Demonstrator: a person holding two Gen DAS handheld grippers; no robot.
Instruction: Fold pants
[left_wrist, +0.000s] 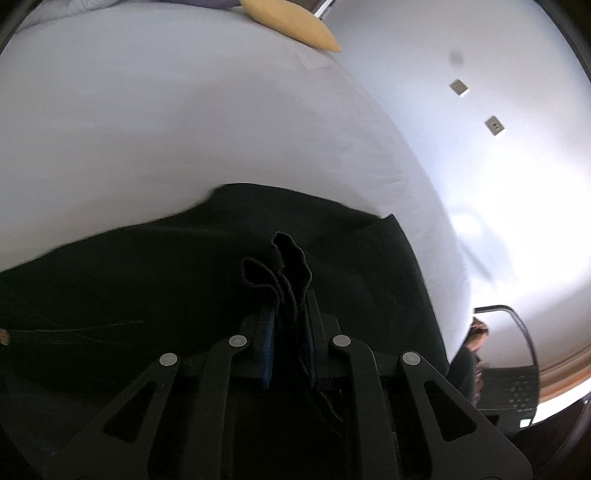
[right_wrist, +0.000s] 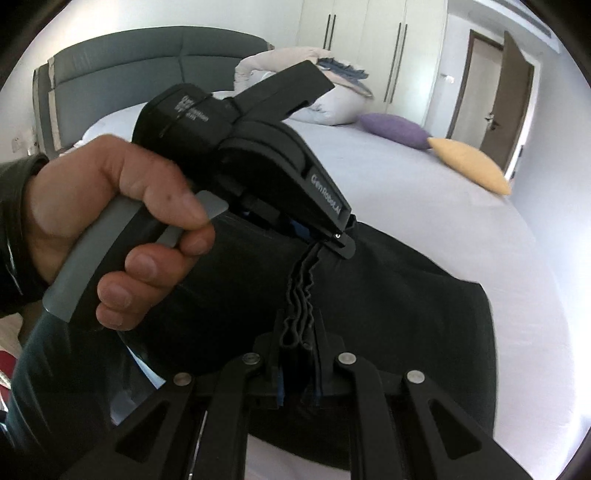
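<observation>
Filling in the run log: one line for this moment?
left gripper: shut on pants | right gripper: shut on pants | both pinch bunched edge above bed

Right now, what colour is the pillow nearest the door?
Mustard yellow pillow, lying beside a purple pillow on the bed; the right wrist view shows it best.

Black gripper, grey-handled; bare hand, perhaps dark-sleeved.

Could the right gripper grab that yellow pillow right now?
Probably not. The right gripper is shut on a bunched edge of the black pants, so it is occupied. The yellow pillow lies well beyond across the bed, with nothing else between.
</observation>
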